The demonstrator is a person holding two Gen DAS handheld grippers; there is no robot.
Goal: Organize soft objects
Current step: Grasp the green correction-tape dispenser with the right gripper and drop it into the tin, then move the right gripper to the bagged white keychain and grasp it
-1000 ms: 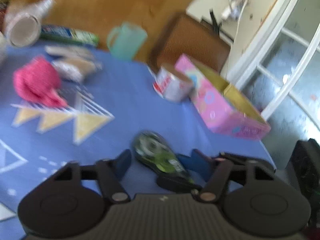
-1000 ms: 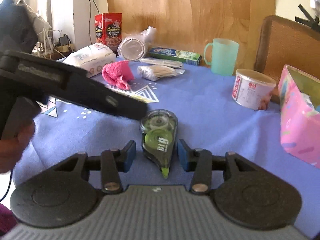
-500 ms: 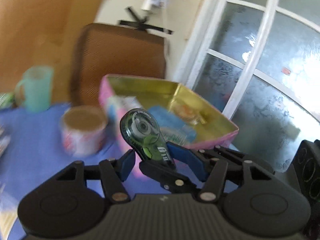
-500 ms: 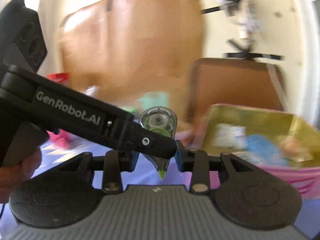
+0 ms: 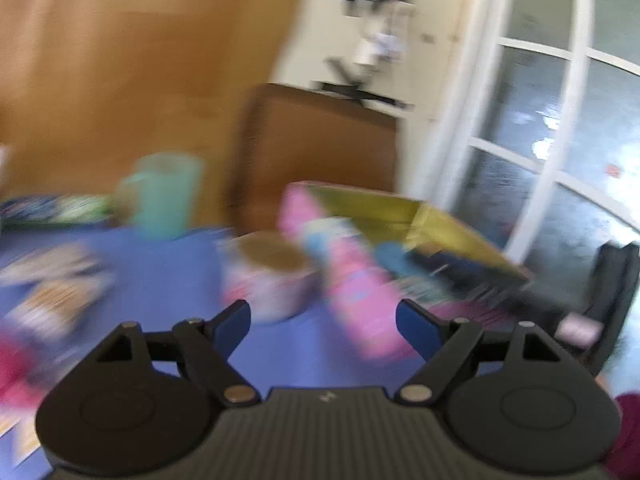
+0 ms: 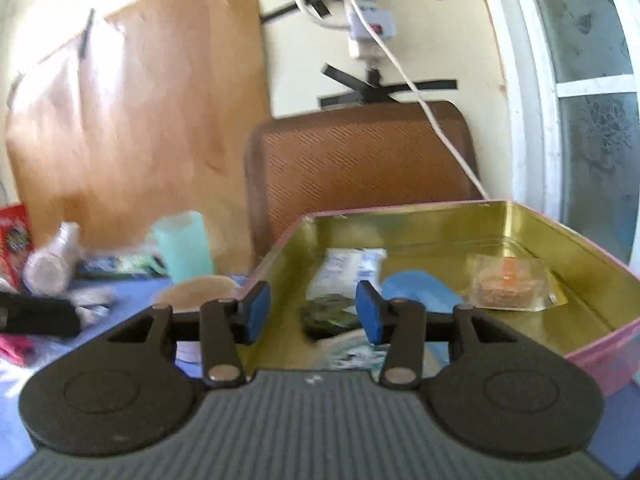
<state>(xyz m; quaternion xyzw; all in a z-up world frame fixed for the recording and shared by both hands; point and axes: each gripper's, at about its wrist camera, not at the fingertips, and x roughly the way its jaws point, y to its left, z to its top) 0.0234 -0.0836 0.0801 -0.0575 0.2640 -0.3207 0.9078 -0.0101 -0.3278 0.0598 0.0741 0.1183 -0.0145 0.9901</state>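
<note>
Hovering over the pink tin box [image 6: 592,354], the right hand-held gripper [image 6: 312,312] has its blue pads [image 6: 256,312] apart and its jaws are opening, with nothing pinched between them. Beyond the pads, on the gold floor of the box, lies the dark green tape dispenser [image 6: 330,316], free of both pads. Near it in the box are a white packet [image 6: 352,270], a blue soft item [image 6: 420,294] and a clear bag of brown crumbs [image 6: 508,286]. A round paper tub [image 6: 200,290] stands on the blue worktop [image 6: 132,304] just left of the box, with a mint green mug [image 6: 186,246] behind it.

The left wrist view is heavily blurred. The left hand-held gripper [image 5: 324,322] also has its jaws opening, wide apart and empty, above the blue worktop [image 5: 168,272]. Ahead of it are the tub [image 5: 268,280] and the pink box [image 5: 360,300]; its contents cannot be made out in this view.
</note>
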